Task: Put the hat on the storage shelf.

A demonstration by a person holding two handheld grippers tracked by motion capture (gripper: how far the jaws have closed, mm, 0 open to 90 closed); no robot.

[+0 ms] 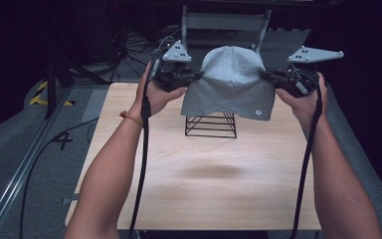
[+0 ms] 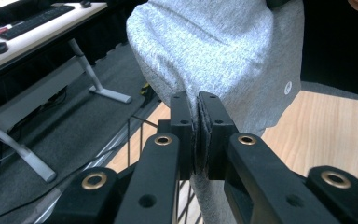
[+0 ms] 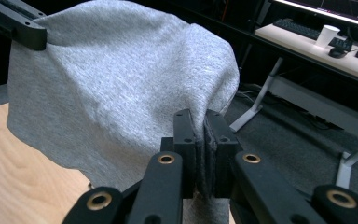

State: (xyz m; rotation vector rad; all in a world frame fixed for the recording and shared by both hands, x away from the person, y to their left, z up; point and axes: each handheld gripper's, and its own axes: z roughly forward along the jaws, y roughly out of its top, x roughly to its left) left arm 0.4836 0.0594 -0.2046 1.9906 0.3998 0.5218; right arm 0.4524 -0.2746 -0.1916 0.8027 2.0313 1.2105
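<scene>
Only small round white logo on grey beanie, unreadable.

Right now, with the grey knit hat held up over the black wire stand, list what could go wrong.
1. The grey knit hat is held only by thin pinches of fabric in the left gripper and right gripper; either edge might slip.
2. Its hem hangs near the black wire stand and could snag.

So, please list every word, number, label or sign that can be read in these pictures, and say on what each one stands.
"4": a dark mark on the grey floor left of the table.
Small round white badge on the grey hat: too small to read.
Keyboard on the desk in the right gripper view: key legends too blurred to read.
</scene>
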